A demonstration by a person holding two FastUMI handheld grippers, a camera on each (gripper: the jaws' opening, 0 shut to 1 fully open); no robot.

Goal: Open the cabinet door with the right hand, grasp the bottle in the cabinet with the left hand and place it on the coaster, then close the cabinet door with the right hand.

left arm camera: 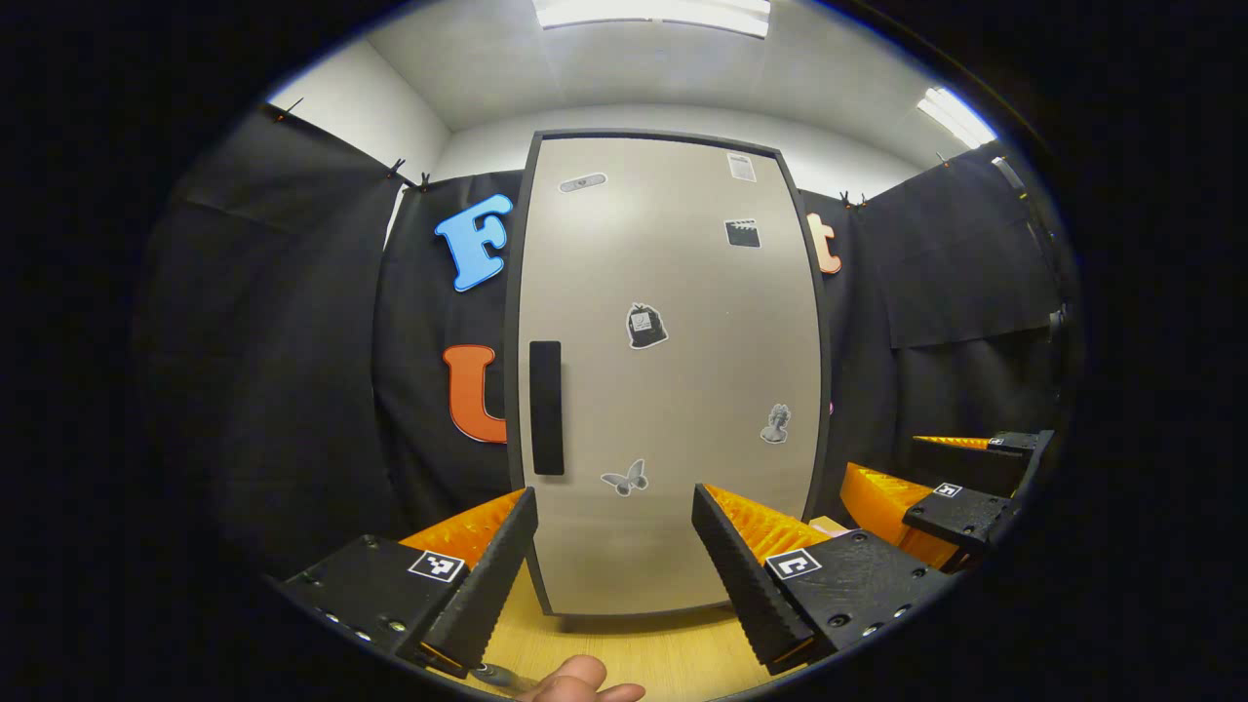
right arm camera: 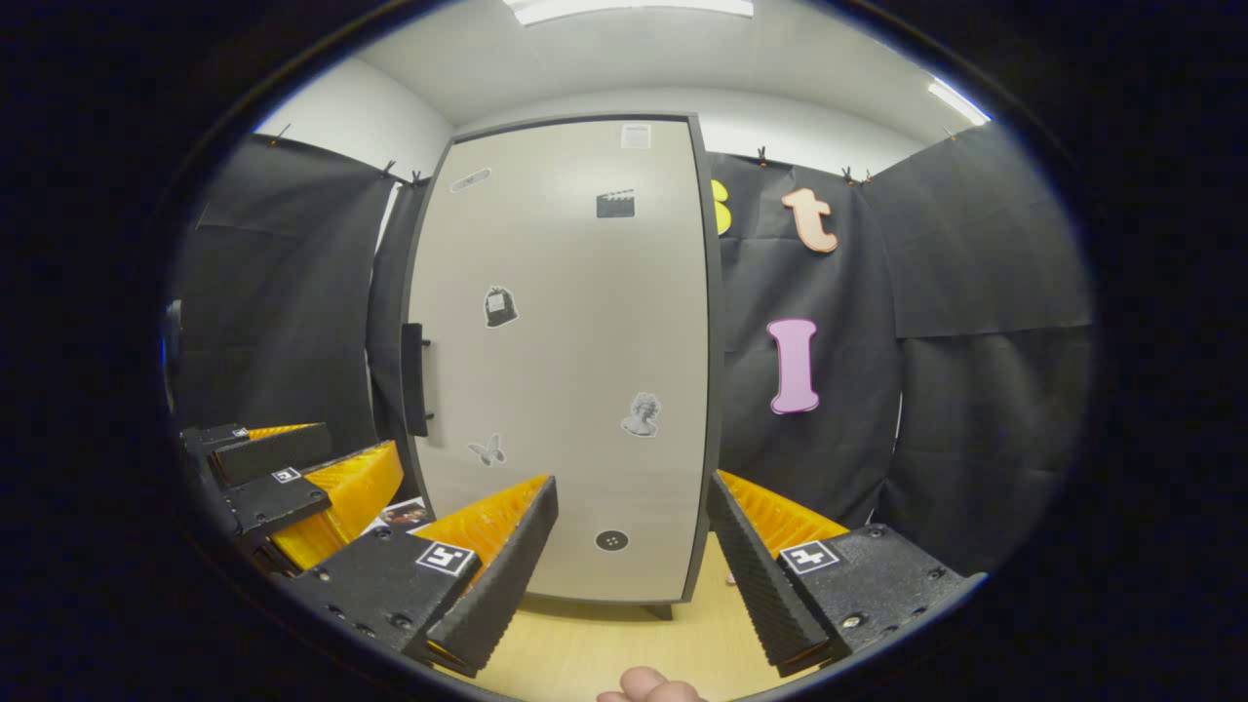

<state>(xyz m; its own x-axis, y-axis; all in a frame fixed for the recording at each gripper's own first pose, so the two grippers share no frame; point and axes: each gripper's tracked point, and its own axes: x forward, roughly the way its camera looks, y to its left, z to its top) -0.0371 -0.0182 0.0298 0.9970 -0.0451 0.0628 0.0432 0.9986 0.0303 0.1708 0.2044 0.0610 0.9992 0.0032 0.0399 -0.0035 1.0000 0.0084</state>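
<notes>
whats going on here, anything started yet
Nothing is being handled yet. A person holds two grippers in front of a closed cabinet door that stands on a wooden table. The left gripper and right gripper both hang open, apart from the door. The dark handle on the door's left edge is untouched.

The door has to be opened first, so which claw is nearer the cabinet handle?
Left, judging by sideways offset. The left claw sits almost below the handle; the right claw sits well off to its right.
</notes>
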